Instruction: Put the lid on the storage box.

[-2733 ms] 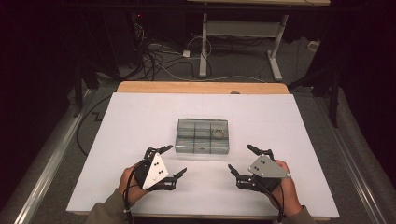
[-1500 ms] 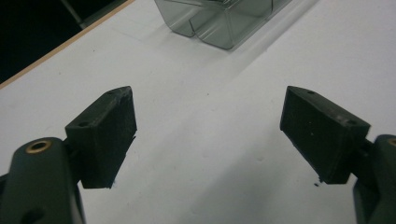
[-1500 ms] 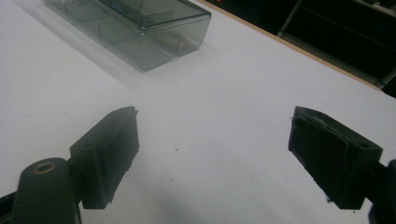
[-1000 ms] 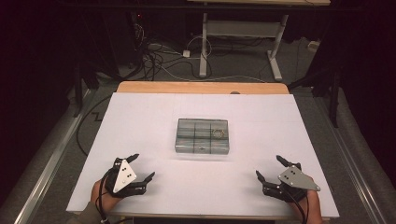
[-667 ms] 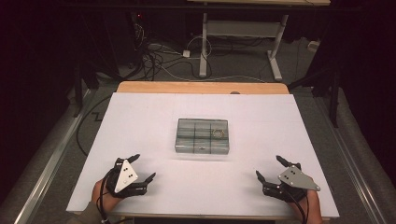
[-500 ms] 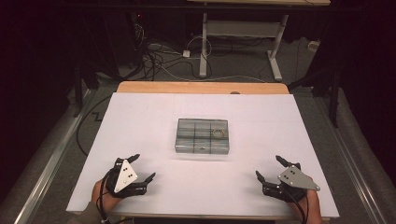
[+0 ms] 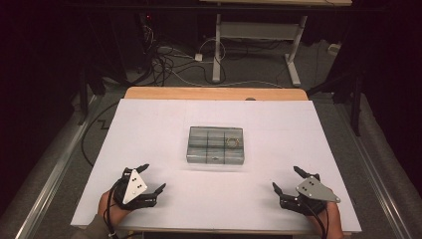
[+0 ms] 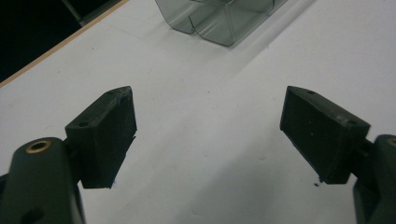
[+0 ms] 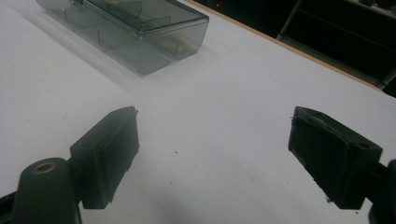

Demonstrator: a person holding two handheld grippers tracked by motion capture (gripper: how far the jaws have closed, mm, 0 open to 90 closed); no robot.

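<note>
The clear lidded box (image 7: 216,145) sits mid-table, long axis left to right, a ring (image 7: 232,142) in its far right compartment. The left gripper (image 7: 149,180) and right gripper (image 7: 286,180) are spread, empty, well apart from it.

Smoky, see-through plastic for the compartment box (image 7: 215,145), glossy on its walls. Matt white, paper-like sheet over the table (image 7: 149,129), pale wood along its far edge. Matt black, faintly rough pads (image 8: 108,135) on the left gripper (image 7: 152,178); dull grey metal plate atop the right gripper (image 7: 287,180).
</note>
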